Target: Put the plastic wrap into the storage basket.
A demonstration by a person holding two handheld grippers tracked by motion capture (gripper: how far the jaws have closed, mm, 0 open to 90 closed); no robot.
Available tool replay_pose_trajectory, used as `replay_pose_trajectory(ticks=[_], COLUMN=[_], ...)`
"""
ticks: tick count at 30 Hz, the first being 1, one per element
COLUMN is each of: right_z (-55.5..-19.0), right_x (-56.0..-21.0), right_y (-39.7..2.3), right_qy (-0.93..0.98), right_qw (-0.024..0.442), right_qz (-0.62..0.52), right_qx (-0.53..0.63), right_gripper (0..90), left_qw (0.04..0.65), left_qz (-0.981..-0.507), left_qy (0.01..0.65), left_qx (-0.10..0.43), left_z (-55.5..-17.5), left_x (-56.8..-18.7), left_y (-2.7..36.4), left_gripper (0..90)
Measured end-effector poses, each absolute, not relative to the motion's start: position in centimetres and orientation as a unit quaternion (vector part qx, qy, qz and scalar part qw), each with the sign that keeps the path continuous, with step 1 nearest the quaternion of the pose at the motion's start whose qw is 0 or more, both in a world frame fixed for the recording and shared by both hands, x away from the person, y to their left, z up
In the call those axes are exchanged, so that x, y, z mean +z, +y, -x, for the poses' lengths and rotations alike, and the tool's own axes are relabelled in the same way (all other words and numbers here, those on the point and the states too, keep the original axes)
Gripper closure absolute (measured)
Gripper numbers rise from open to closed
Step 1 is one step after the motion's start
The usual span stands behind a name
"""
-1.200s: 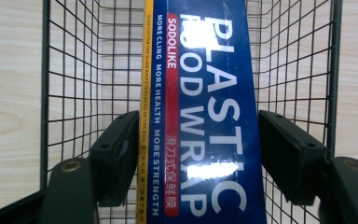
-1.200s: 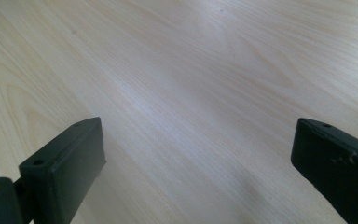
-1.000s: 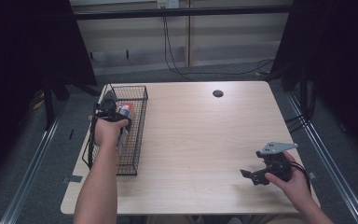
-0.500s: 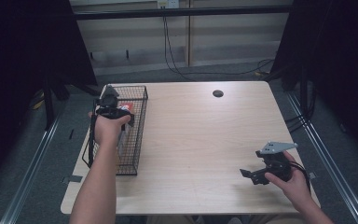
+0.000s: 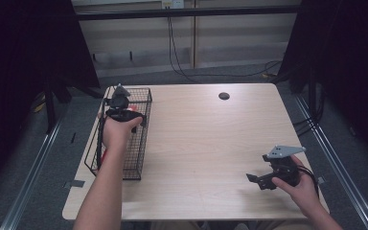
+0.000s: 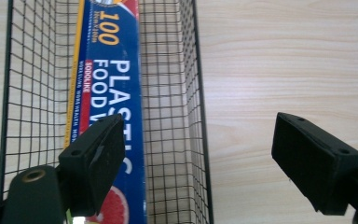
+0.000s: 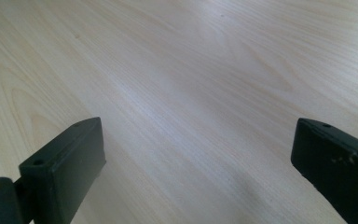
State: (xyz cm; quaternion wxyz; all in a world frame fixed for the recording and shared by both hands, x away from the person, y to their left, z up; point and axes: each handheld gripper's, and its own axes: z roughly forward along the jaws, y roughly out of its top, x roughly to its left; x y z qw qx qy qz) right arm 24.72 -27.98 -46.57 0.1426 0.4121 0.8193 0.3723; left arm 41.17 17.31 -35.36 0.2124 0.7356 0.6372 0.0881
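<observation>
1. Wire basket (image 5: 139, 143) at table's (image 5: 206, 143) left edge: tall mesh walls, entry from above.
2. Plastic-wrap box (image 6: 114, 88) takes up basket's length; narrow gaps beside it.
3. Tabletop betw. basket & right gripper (image 5: 263, 181) open.

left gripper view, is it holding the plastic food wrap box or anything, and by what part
Nothing is held. The left gripper has just been opening; its jaws stand apart above the food wrap box, which lies in the wire basket.

Pale wood table (image 5: 206, 143) — small dark round disc (image 5: 224, 96) near far edge.
</observation>
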Motion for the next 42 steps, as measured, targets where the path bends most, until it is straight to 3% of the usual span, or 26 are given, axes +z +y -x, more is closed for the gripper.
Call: replay_pose_trajectory(ticks=[42], right_z=[-24.7], right_x=[-46.6], right_y=[-27.7], right_qy=[0.825], right_qw=[0.14], right_qz=[-0.403], right_qx=[0.371], right_gripper=[2.5], left_qw=[0.282], left_qz=[-0.777], left_qy=[0.558], left_qx=[0.072], left_z=[-37.8], left_x=[-36.6], left_y=[10.7], left_gripper=[13.6])
